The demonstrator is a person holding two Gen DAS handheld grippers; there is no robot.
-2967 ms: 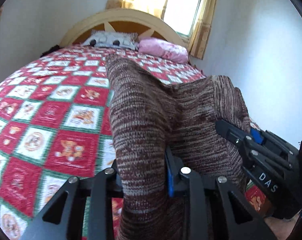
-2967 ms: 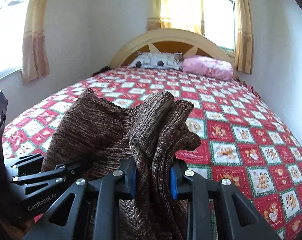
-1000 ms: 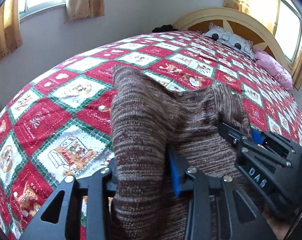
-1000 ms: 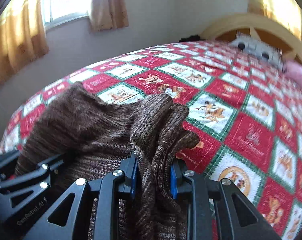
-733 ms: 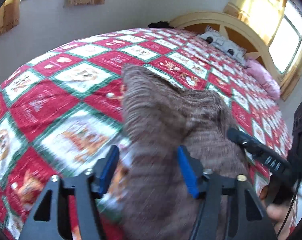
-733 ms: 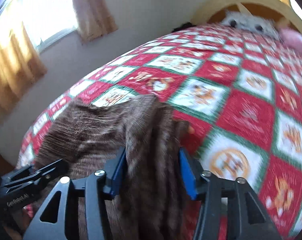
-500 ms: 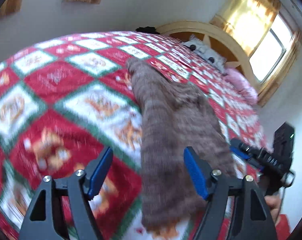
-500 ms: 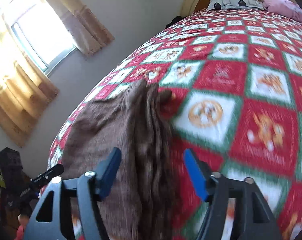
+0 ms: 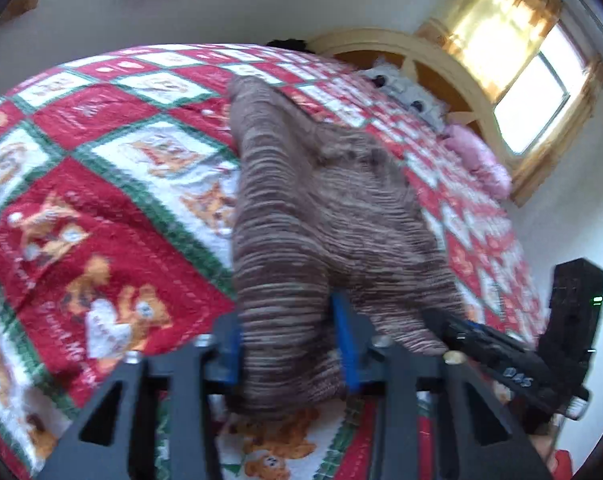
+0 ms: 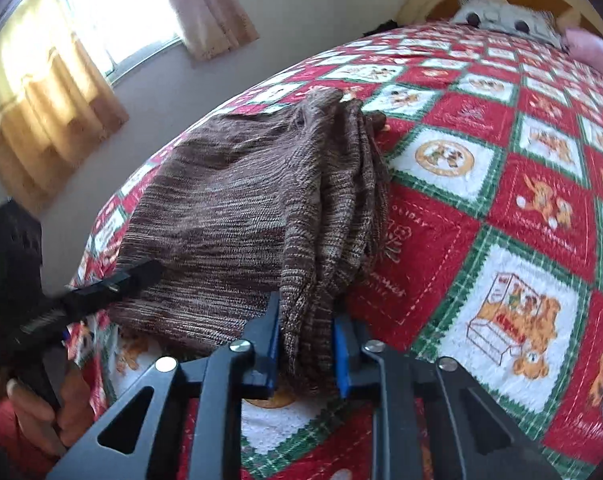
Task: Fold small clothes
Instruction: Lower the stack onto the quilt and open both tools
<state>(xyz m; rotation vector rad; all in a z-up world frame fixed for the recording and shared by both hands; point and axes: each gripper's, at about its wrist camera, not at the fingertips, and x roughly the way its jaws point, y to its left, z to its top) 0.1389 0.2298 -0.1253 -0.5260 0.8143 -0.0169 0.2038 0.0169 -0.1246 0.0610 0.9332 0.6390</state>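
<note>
Left wrist view: both tongs [image 9: 287,344] [image 10: 306,342] are closing on the brown knit garment [image 9: 317,216] between them.

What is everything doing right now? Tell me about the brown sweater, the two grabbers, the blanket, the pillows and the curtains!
Brown sweater: folded into a bundle, lying on the bed, near edge bunched.
Left gripper: jaws closing, sweater's near edge between them.
Right gripper: jaws closing, sweater's bunched edge between them.
Quilt: spread flat over the bed.
Pillows: resting by the headboard.
Curtains: partly drawn, window showing.
</note>
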